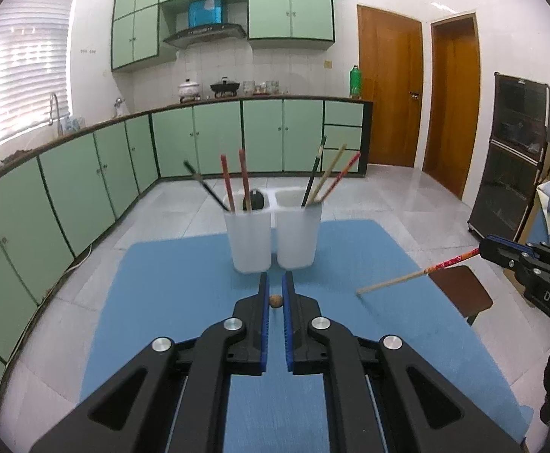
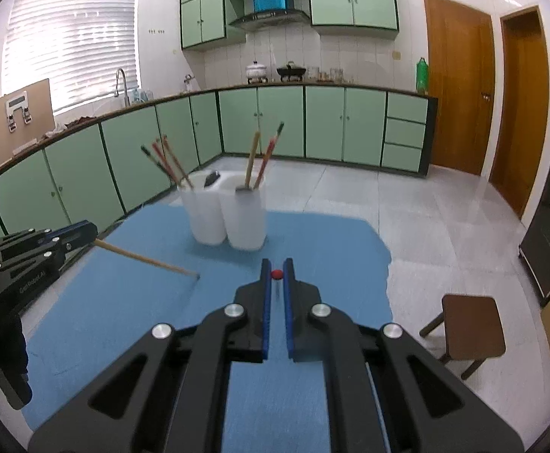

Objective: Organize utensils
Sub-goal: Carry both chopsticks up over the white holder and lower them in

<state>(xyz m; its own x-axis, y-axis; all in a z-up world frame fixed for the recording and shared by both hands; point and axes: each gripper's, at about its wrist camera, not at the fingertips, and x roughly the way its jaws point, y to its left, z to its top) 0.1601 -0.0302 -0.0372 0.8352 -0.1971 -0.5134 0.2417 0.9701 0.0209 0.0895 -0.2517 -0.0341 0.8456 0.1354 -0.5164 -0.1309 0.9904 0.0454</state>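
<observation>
Two white plastic cups stand side by side on the blue mat [image 1: 161, 283]. The left cup [image 1: 250, 241] holds several chopsticks and a dark spoon; the right cup [image 1: 297, 238] holds three chopsticks. My left gripper [image 1: 275, 294] is shut on a wooden chopstick, seen end-on [image 1: 275, 300]; in the right wrist view it slants down to the mat [image 2: 146, 260]. My right gripper [image 2: 277, 277] is shut on a red-ended chopstick [image 2: 276, 274]; in the left wrist view it slants down toward the mat [image 1: 418, 273]. Both grippers are short of the cups [image 2: 229, 219].
The table stands in a kitchen with green cabinets [image 1: 86, 188] to the left and behind. A brown stool [image 2: 471, 324] stands beside the table's right edge. A dark cabinet [image 1: 516, 151] stands on the right.
</observation>
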